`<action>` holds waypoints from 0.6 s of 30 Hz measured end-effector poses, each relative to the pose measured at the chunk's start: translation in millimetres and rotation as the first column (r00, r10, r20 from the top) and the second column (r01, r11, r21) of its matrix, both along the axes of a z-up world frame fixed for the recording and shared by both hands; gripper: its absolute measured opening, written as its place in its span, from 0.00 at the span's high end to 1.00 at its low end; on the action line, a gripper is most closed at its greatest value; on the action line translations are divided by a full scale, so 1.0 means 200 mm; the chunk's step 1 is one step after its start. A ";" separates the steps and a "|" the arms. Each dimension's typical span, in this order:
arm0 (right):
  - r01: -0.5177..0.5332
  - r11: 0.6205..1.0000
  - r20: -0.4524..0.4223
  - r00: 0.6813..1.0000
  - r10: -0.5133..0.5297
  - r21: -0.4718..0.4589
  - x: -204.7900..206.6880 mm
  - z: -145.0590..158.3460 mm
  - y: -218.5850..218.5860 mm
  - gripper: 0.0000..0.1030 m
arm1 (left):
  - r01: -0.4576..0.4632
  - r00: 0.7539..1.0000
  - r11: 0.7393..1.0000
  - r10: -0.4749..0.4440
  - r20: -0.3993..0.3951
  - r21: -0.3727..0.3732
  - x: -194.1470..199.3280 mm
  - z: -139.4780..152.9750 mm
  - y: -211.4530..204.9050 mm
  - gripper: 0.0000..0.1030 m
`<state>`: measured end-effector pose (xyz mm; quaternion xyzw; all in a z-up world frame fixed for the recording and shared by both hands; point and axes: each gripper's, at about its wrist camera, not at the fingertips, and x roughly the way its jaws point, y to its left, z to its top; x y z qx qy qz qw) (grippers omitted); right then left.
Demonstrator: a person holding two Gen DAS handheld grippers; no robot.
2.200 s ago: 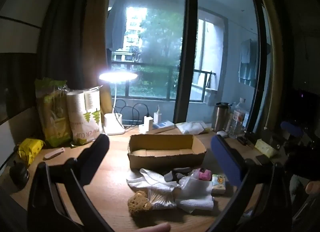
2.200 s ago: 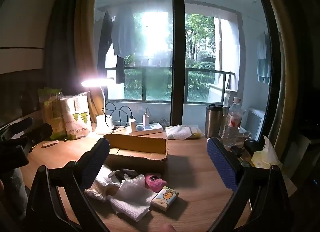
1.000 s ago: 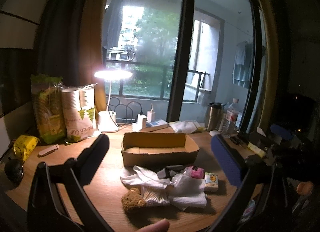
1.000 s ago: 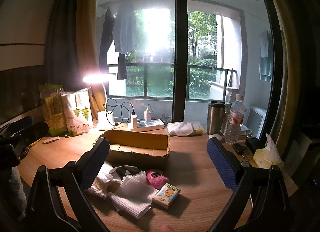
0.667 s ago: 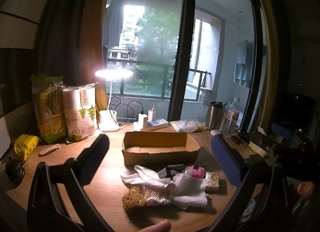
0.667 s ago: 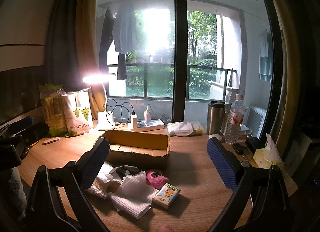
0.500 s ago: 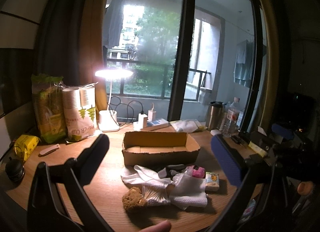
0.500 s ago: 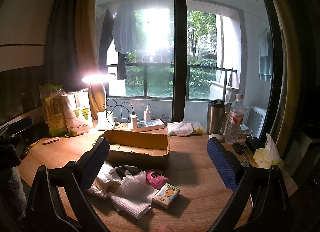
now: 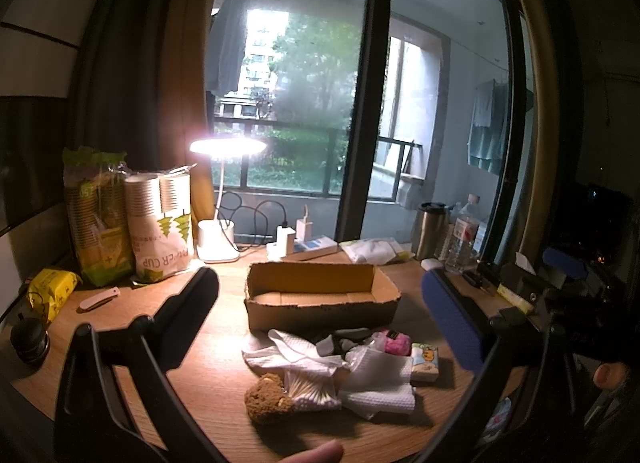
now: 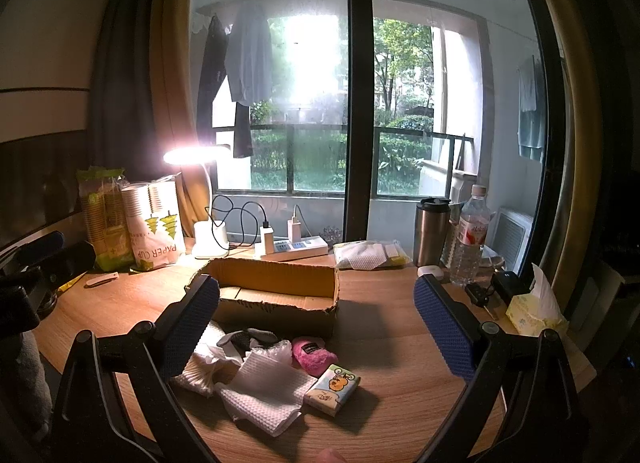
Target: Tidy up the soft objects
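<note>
Both claws spread, empty: left gripper [image 9: 320, 303]; right gripper [image 10: 316, 319]; take pink plush [image 10: 309, 355] first, pinch mid-body, lift clear, drop into cardboard box [image 10: 276, 303].

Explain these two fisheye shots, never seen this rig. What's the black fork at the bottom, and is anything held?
No robot: a person holds one handheld gripper per hand, each with a camera looking along its fingers. The fork is those fingers. One view shows the left gripper, the other the right gripper; both are open and hold nothing. On the wooden desk stands an empty cardboard box; in front lies a pile: white cloths, a pink fuzzy item, a tissue pack and a brown sponge.
</note>
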<state>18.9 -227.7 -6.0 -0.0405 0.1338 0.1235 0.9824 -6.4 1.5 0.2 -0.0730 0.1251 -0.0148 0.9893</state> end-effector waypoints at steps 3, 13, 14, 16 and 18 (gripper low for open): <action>0.000 1.000 -0.001 1.000 0.000 0.000 0.00 0.00 0.00 0.03 | 0.000 1.000 1.000 0.000 0.000 0.000 0.00 0.00 0.00 0.01; 0.001 1.000 -0.004 1.000 -0.001 0.000 0.00 0.00 0.00 0.03 | 0.000 1.000 1.000 0.000 0.000 0.001 0.00 0.00 -0.01 0.01; 0.001 1.000 -0.005 1.000 -0.001 0.001 0.01 -0.01 -0.01 0.03 | 0.000 1.000 1.000 0.000 0.000 0.001 0.00 0.00 -0.01 0.01; 0.001 1.000 -0.007 1.000 -0.001 0.001 0.01 -0.01 -0.01 0.03 | 0.000 1.000 1.000 0.000 -0.001 0.002 0.00 0.00 -0.01 0.01; 0.002 1.000 -0.011 1.000 -0.002 0.002 0.02 -0.03 -0.01 0.03 | 0.000 1.000 1.000 0.000 -0.001 0.001 0.00 0.00 -0.01 0.01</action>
